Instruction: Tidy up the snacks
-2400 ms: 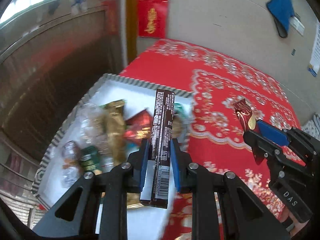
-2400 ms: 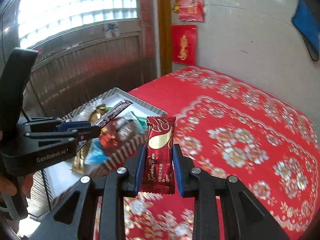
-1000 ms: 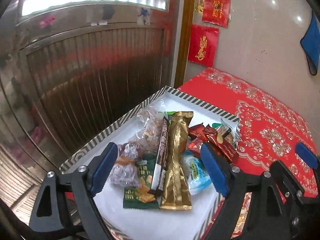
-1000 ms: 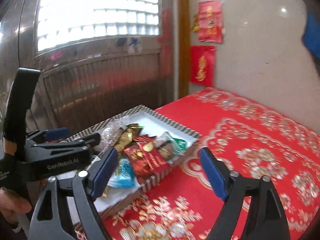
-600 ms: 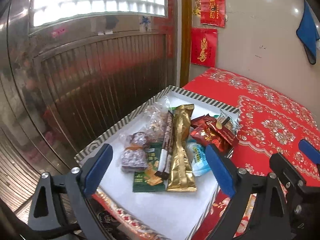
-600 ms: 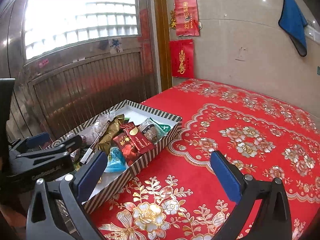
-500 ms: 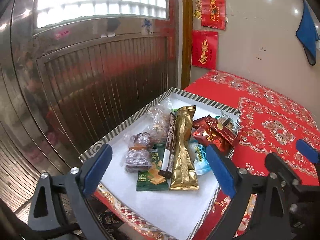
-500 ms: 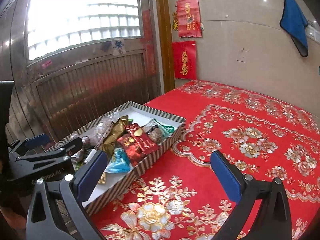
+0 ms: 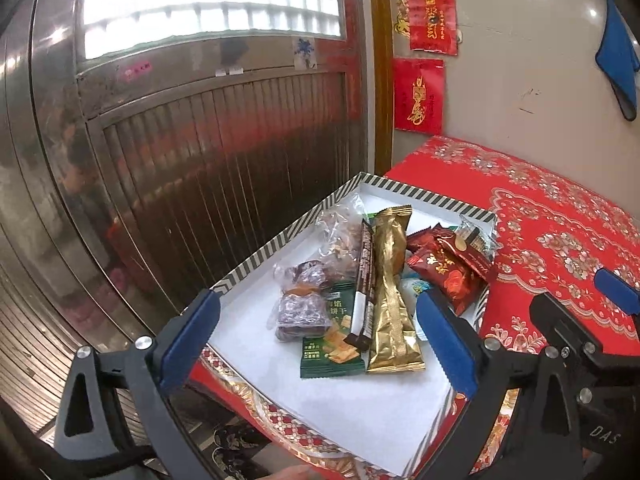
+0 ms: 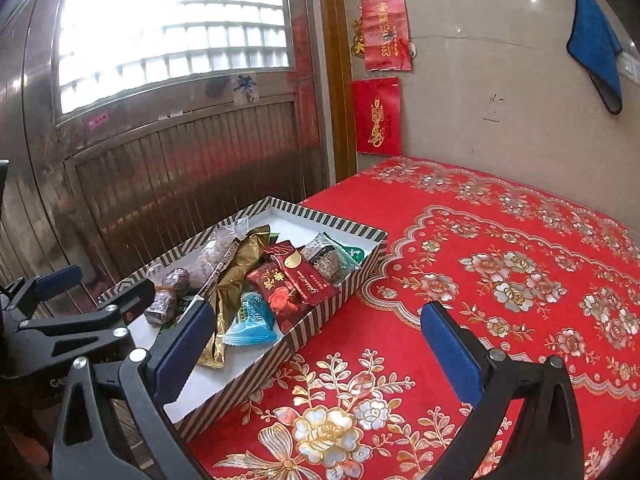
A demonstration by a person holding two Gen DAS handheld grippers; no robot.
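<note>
A black-and-white striped box [image 9: 280,248] holds several snacks. A long brown chocolate bar [image 9: 366,276] lies beside a gold packet [image 9: 390,280], with red packets [image 9: 448,264], a green biscuit packet [image 9: 332,356] and clear-wrapped dark sweets [image 9: 300,304] around them. My left gripper [image 9: 314,320] hangs open in front of the box, holding nothing. My right gripper [image 10: 316,316] is open too, over the box's [image 10: 304,336] near right wall and the cloth. The red chocolate packet [image 10: 304,272] lies on top of the pile, and a blue packet [image 10: 250,320] lies nearer to me.
The box sits at the left edge of a table under a red floral cloth [image 10: 500,280]. A ribbed metal door [image 9: 200,140] stands close behind on the left. Red paper signs [image 9: 418,96] and a blue cloth [image 10: 596,40] hang on the wall.
The brown bar left my left gripper and the red packet left my right one; both now lie in the box. Both grippers opened wide and drew back from the box.
</note>
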